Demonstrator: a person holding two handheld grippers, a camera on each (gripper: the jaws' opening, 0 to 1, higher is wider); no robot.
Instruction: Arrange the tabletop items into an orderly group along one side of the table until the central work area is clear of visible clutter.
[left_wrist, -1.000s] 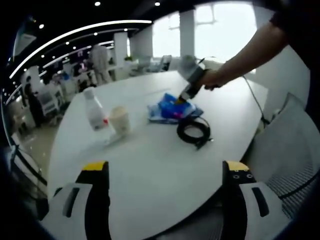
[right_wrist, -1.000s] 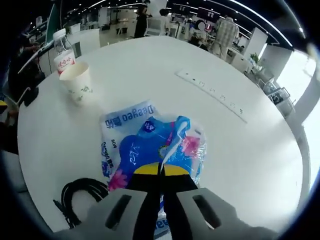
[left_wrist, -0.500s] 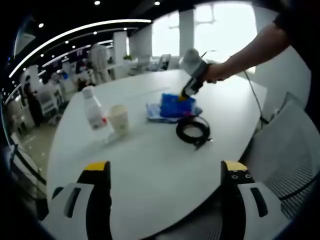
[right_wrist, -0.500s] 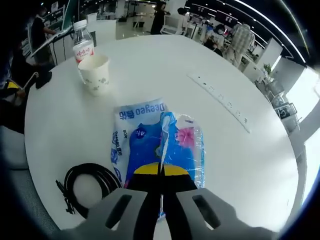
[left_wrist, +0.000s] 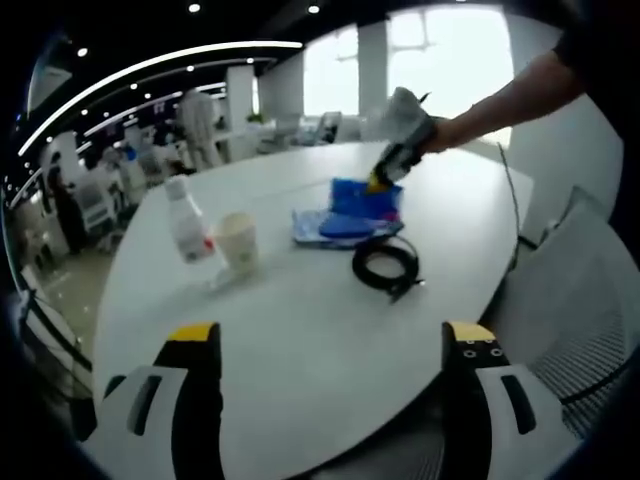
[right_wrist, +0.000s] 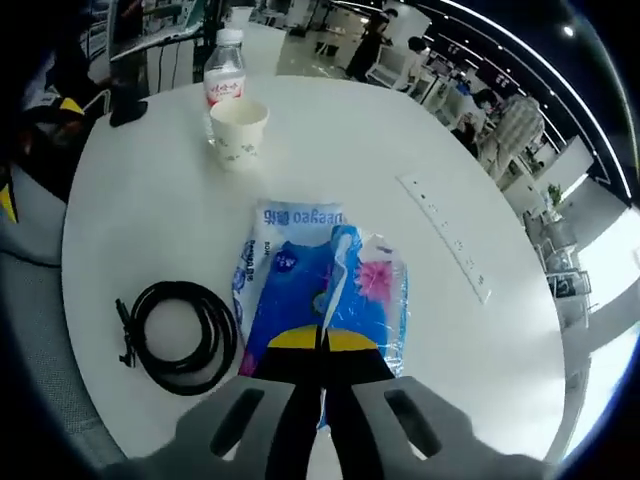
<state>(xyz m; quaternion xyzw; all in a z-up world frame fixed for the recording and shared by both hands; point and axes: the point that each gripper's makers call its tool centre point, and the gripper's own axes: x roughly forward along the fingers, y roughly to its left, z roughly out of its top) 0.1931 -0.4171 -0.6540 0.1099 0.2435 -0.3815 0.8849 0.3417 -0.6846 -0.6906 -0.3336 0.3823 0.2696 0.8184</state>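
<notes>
A blue printed plastic packet hangs from my right gripper, which is shut on its near edge and holds it partly lifted off the white table. In the left gripper view the same packet shows at the table's far side, with the right gripper held by a person's hand above it. A coiled black cable lies beside the packet. A paper cup and a plastic bottle stand together. My left gripper is open over the near table edge.
A flush power strip is set into the tabletop beyond the packet. A grey mesh chair stands at the right of the table. Office desks and several people fill the background.
My right gripper has risen and pulled back with the packet, lifting its near edge higher off the table. The left gripper has stayed still.
</notes>
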